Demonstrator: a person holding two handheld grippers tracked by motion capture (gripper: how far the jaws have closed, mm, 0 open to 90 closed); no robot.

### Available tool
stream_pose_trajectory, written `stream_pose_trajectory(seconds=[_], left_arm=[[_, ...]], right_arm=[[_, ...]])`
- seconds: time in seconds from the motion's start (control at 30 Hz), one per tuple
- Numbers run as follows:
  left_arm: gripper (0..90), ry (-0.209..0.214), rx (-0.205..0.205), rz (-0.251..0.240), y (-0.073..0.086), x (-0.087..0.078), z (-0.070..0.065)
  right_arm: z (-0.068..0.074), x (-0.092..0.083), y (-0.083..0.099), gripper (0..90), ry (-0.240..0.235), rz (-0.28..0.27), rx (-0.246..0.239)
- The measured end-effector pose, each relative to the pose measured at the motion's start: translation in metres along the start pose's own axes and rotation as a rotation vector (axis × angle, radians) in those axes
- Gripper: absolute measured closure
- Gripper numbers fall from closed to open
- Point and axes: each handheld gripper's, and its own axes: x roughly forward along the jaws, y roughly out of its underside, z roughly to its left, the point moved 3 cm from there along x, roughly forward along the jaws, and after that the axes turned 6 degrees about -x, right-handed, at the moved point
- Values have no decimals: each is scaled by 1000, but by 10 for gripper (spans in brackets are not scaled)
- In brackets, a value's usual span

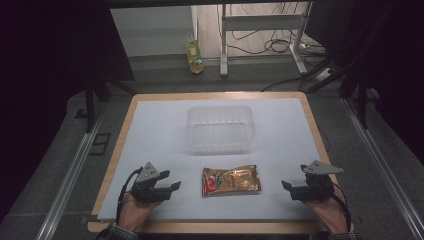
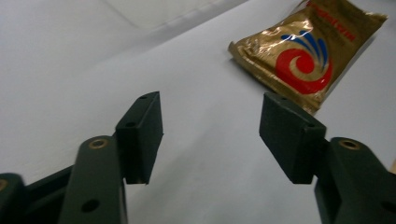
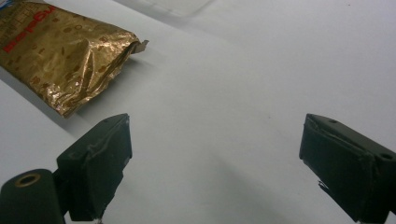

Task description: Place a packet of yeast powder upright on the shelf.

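Gold bag (image 1: pixel 231 180): a shiny gold packet lies flat on the white sheet (image 1: pixel 150 130), near the front edge, between the two grippers and touching neither.
Picture on bag: a red swirl with blue strokes over it shows in the left gripper view (image 2: pixel 303 67).
Writing on bag: red letters run along one side, but they are too blurry to read.
Clear tub (image 1: pixel 220 128): a see-through plastic box sits just behind the bag, farther from the person. It looks empty.
Left gripper (image 1: pixel 172 187): held in the left hand, to the left of the bag. Its jaws are apart with nothing between them.
Right gripper (image 1: pixel 289 186): held in the right hand, to the right of the bag. Its jaws are wide apart and hold nothing.
In the way: only bare white sheet lies between each gripper and the bag.
Table (image 1: pixel 120 145): wooden edge shows around the white sheet.
Bottle (image 1: pixel 194 56): a yellowish bottle stands on the floor behind the table.
Metal frame (image 1: pixel 262 22): white legs and loose cables are on the floor at the back.
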Motion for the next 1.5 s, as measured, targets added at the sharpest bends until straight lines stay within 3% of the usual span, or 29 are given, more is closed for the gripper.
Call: stream_pose_trajectory(seconds=[0.27, 0.53, 0.67, 0.9, 1.23, 1.5], left_arm=[[535, 42, 25, -1, -8, 11, -10], [671, 94, 54, -32, -20, 23, -23], [760, 116, 90, -14, -23, 33, -33], [885, 181, 98, 3, -28, 45, -41], [894, 185, 145, 17, -28, 67, -47], [894, 208, 132, 15, -27, 78, -48]], right_arm=[[1, 0, -1, 96, -11, -5, 18], [3, 0, -3, 112, -11, 6, 31], [5, 2, -4, 121, -18, 7, 24], [6, 5, -3, 131, -21, 29, 19], [12, 8, -5, 146, -40, 32, 7], [20, 12, -9, 175, -56, 46, -13]])
